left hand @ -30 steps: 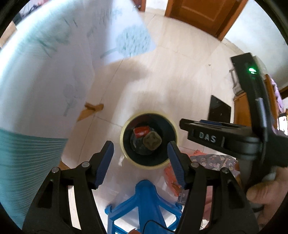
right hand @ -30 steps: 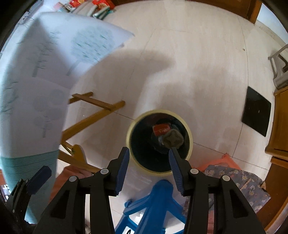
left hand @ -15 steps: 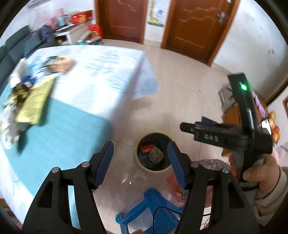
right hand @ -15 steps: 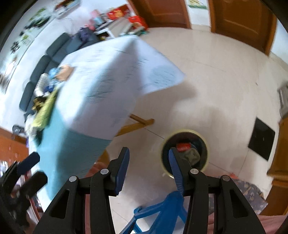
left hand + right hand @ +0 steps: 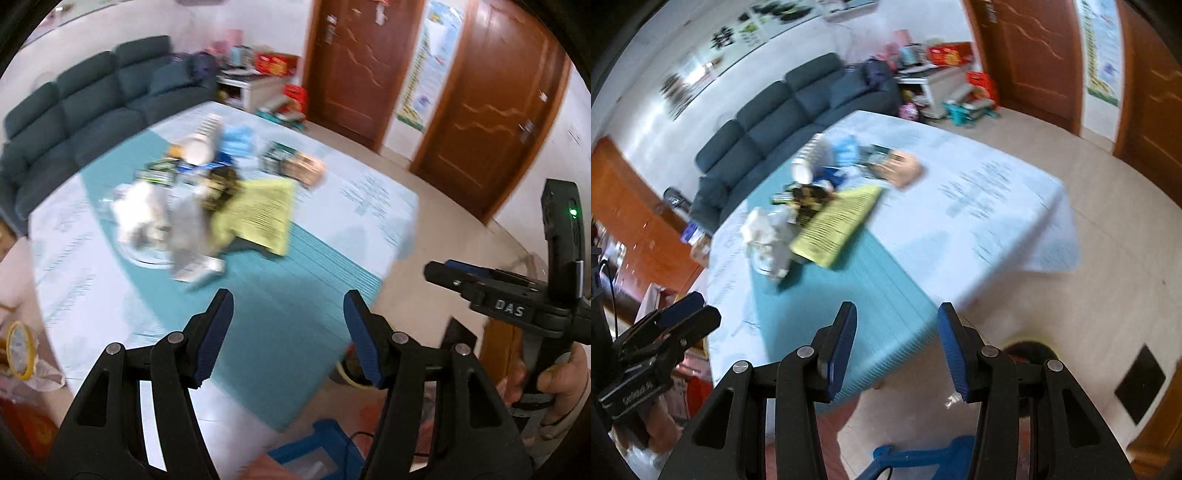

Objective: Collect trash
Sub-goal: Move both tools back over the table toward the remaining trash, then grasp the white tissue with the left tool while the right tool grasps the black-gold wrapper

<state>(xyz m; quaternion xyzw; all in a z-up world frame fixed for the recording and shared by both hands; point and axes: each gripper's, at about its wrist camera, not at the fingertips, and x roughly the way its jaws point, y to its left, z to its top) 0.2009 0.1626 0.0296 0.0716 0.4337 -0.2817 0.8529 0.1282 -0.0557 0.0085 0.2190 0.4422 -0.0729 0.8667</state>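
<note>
A pile of trash lies on the table (image 5: pixel 295 295): a yellow printed sheet (image 5: pixel 262 214), crumpled white wrapping (image 5: pixel 155 218), a stack of paper cups (image 5: pixel 205 138) and small packets, all blurred. The same yellow sheet (image 5: pixel 838 225) and white wrapping (image 5: pixel 768 236) show in the right wrist view. My left gripper (image 5: pixel 286 306) hovers open over the table's near teal end with nothing between its fingers. My right gripper (image 5: pixel 897 314) is also open and empty above the table corner. The dark bin (image 5: pixel 1030 349) with a yellow rim stands on the floor, mostly hidden behind the right fingers.
A blue plastic stool (image 5: pixel 923 458) stands below both grippers. A dark sofa (image 5: pixel 74 110) runs behind the table, and wooden doors (image 5: pixel 491 107) are at the back right. A black mat (image 5: pixel 1141 384) lies on the tiled floor. A hand (image 5: pixel 565 384) holds the right gripper.
Both grippers have risen and tipped up from over the bin. The tabletop with its trash has come into view, and the bin has slid down behind the fingers. The jaws kept the same width.
</note>
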